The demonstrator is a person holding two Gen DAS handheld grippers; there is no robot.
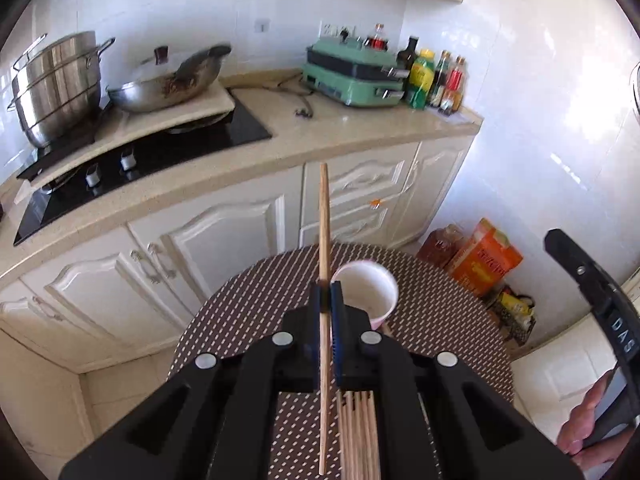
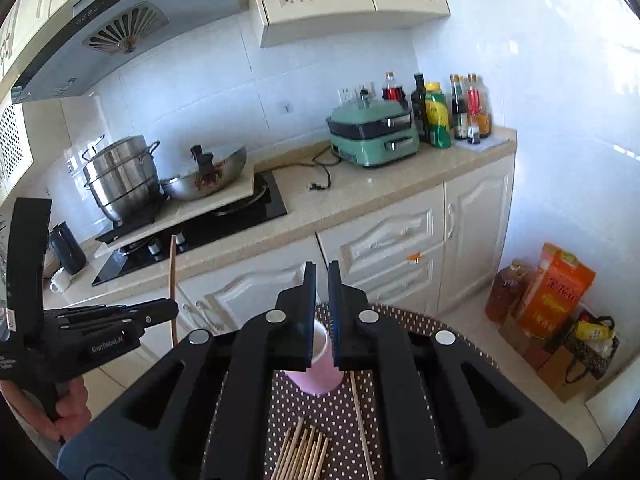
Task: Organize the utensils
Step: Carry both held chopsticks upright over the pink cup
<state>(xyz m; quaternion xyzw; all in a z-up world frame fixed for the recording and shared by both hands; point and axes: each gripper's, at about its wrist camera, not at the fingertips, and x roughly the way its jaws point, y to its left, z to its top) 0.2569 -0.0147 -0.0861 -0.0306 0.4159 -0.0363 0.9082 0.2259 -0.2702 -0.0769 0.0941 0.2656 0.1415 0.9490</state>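
Observation:
My left gripper [image 1: 326, 292] is shut on a single wooden chopstick [image 1: 324, 240] and holds it nearly upright above the round dotted table [image 1: 248, 320]. A pink cup [image 1: 374, 292] with a white inside stands just right of the fingers. A bundle of chopsticks [image 1: 358, 436] lies on the table below the gripper. My right gripper [image 2: 322, 280] hangs above the pink cup [image 2: 320, 372], jaws nearly closed with a narrow gap and nothing between them. The chopstick bundle [image 2: 304, 454] and one loose chopstick [image 2: 360, 420] lie on the table. The left gripper [image 2: 120, 316] with its chopstick [image 2: 173, 280] shows at the left.
A counter [image 2: 360, 192] behind the table carries a stove, a steel pot [image 2: 120, 176], a wok, a green cooker [image 2: 372, 132] and several bottles. An oil jug and an orange box [image 2: 552, 288] stand on the floor at the right by the wall.

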